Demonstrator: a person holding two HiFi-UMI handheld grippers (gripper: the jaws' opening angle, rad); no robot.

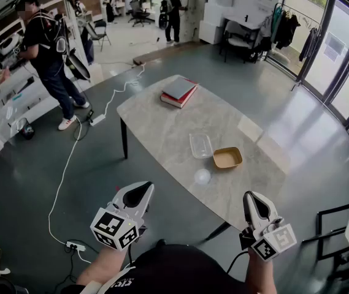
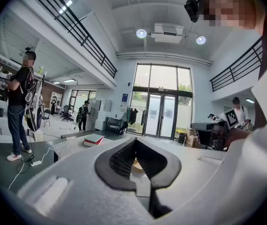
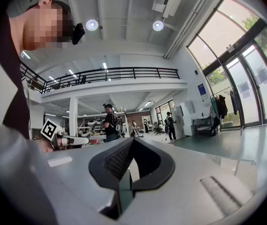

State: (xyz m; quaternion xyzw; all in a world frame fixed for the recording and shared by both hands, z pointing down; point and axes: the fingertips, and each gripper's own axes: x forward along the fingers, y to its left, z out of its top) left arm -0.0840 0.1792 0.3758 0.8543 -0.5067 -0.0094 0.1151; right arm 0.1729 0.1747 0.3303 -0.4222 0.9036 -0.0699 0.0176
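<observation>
Hovering at the frame's lower left, the left tongs (image 1: 142,192) are pressed together on nothing, as are the right tongs (image 1: 252,199) at lower right. Above and between them on the desk (image 1: 156,124) lie a small round clear piece (image 1: 202,176), a clear tub (image 1: 200,144) and a tan bowl (image 1: 227,157), apart from both tongs.

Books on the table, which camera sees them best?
The head view: it looks down on the whole stack of books, a grey one on a red one, at the table's far end. The left gripper view shows the books small and side-on. The right gripper view does not show them.
</observation>
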